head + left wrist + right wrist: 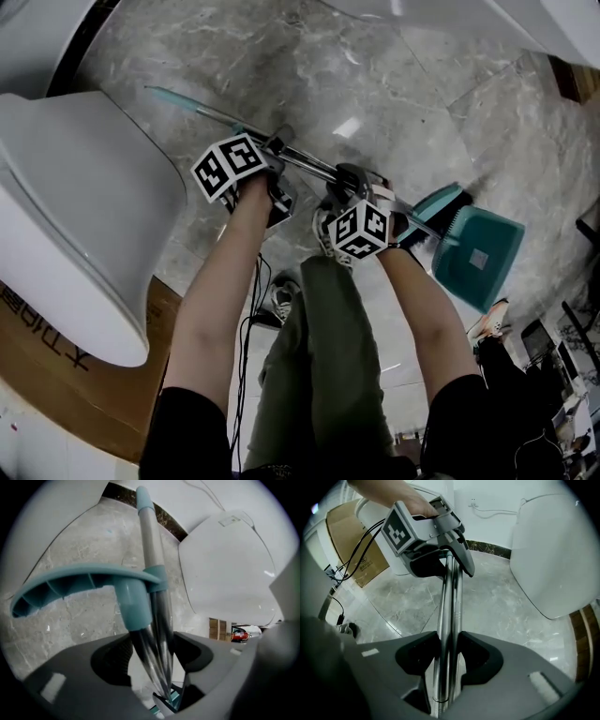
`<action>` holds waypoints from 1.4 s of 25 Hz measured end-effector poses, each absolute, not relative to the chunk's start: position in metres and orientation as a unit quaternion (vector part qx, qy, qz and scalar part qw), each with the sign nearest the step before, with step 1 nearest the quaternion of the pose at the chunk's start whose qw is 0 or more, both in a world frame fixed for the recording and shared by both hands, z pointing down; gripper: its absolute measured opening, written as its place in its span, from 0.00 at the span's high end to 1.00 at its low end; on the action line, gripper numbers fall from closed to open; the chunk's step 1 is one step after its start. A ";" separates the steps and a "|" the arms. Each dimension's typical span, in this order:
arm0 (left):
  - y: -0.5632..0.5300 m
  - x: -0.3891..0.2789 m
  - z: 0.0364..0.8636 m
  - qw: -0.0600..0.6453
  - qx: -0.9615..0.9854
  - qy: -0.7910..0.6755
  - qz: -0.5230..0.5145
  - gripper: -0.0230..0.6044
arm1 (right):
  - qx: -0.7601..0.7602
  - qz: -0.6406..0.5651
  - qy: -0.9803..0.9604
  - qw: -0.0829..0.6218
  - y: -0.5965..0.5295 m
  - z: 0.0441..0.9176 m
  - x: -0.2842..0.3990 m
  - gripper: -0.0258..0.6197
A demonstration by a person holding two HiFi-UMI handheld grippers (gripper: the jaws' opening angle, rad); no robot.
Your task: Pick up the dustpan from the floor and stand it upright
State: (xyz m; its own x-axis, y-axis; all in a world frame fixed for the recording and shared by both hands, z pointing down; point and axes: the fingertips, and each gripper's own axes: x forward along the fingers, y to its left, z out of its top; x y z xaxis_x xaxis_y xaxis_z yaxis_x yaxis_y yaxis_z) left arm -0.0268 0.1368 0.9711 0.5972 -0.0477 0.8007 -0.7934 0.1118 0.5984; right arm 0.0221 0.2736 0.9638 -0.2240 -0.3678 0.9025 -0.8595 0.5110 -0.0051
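A teal dustpan [483,248] rests on the marble floor at the right, with a teal broom head [439,202] beside it. Their two chrome poles [309,164] run together up and left to a teal tip [173,97]. My left gripper [279,155] is shut on both poles higher up. In the left gripper view the poles [152,541] and a curved teal handle [70,581] rise from between the left gripper's [161,644] jaws. My right gripper [352,183] grips lower down. In the right gripper view the right gripper's [447,653] pads press on both poles [450,602], and the left gripper [436,531] shows above.
A large white rounded fixture [75,216] stands close on the left, with a cardboard box [84,375] below it. Another white fixture [487,23] sits at the top right. Black cables [248,319] and a shoe [284,300] lie near the person's leg.
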 end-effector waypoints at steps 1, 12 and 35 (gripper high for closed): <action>0.135 -0.026 0.961 0.655 0.609 -0.350 0.277 0.47 | 0.418 0.265 -0.735 0.464 0.275 0.958 0.022 0.72; 0.132 0.008 0.845 0.622 0.676 -0.309 0.247 0.69 | 0.447 0.281 -0.716 0.457 0.277 0.883 0.036 0.75; 0.065 0.058 0.658 0.455 0.819 -0.262 0.232 0.77 | 0.472 0.284 -0.732 0.401 0.183 0.756 0.054 0.83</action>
State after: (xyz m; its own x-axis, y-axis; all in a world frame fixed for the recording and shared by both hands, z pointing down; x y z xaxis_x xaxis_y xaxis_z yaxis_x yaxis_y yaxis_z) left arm 0.0579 0.0647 0.6576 0.7552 -0.2177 0.6183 -0.6402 -0.4478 0.6242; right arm 0.0541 0.1827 0.7562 -0.2322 -0.4633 0.8553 -0.9188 0.3930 -0.0366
